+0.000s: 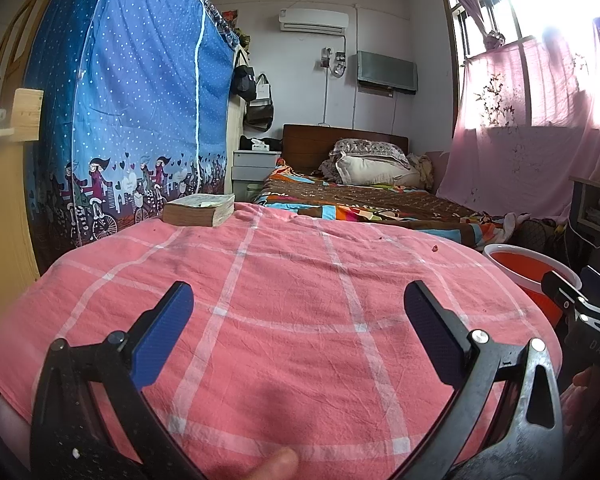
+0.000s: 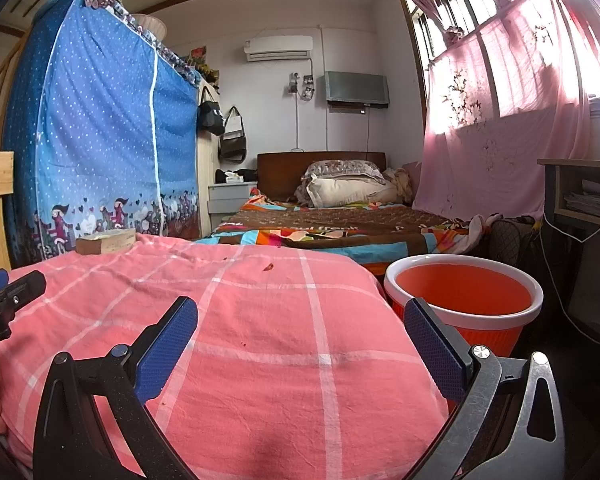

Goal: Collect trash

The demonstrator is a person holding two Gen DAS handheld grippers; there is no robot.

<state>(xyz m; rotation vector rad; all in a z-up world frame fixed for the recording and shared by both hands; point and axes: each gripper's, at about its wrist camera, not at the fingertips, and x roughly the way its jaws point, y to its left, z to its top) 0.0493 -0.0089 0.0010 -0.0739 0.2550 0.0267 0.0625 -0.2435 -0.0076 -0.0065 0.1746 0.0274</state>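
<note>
Both tongs hang spread wide with nothing in them: the left gripper at the bottom of its frame, the right gripper likewise, over the pink checked cloth. A small red scrap lies on the cloth at centre frame, with a few tinier specks around it. The orange bin at right shows nothing inside. So crumbs remain to gather; whether larger litter was here, I cannot tell.
</note>
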